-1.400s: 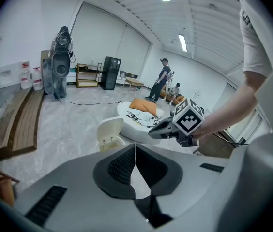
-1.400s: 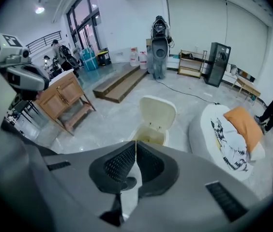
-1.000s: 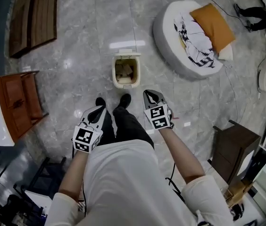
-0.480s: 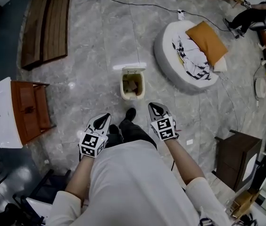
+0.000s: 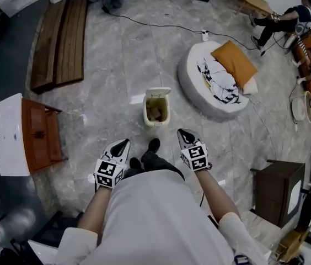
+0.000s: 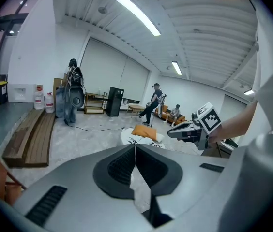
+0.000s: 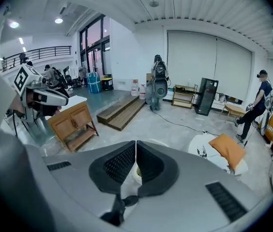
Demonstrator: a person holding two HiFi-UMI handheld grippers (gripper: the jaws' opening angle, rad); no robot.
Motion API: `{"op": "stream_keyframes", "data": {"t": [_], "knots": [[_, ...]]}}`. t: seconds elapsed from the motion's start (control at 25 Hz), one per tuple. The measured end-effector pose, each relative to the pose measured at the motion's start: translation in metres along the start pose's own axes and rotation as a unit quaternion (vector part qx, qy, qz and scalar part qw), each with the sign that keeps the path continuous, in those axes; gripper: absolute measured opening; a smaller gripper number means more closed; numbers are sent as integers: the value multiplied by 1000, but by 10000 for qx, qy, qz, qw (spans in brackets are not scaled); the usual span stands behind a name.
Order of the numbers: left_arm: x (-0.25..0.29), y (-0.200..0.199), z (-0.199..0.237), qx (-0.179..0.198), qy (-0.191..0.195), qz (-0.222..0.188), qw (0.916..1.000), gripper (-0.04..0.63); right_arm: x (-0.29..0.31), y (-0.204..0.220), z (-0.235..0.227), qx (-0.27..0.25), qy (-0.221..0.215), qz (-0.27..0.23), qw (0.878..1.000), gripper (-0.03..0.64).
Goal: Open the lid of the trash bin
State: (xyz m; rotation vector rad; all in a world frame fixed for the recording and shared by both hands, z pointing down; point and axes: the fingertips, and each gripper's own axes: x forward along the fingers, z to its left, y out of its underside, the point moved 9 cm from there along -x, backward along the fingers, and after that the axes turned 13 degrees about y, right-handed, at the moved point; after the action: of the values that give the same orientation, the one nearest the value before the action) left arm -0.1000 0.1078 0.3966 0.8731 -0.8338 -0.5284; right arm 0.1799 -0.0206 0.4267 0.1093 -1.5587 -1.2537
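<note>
Cream plastic rectangular trash bin (image 5: 156, 110) stands mid-floor on glossy grey marble floor (image 5: 122, 54). Its flat white lid (image 5: 158, 93) is flipped upright at the far rim, brownish contents inside. Left gripper (image 5: 123, 142) and right gripper (image 5: 182, 132): smooth grey shells, ribbed black pads (image 6: 119, 168) pressed together, gripping nothing, near the bin.

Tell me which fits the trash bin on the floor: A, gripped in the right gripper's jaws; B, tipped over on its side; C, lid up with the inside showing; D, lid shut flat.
C: the trash bin stands upright on the floor with its lid raised at the far edge, and contents show inside.
</note>
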Motion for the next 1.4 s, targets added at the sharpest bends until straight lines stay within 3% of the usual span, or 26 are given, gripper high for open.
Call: {"op": "stream_keyframes", "data": {"t": [0.48, 0.76, 1.4], "knots": [[-33, -15, -36, 492, 169, -605, 9968, 18, -71, 7, 14, 414, -36, -264, 9988, 31], [-28, -14, -50, 536, 315, -521, 9967, 18, -98, 7, 5, 386, 73, -399, 9984, 31], [1, -37, -93, 562, -112, -689, 9960, 18, -130, -3, -52, 233, -151, -1033, 9943, 31]]}}
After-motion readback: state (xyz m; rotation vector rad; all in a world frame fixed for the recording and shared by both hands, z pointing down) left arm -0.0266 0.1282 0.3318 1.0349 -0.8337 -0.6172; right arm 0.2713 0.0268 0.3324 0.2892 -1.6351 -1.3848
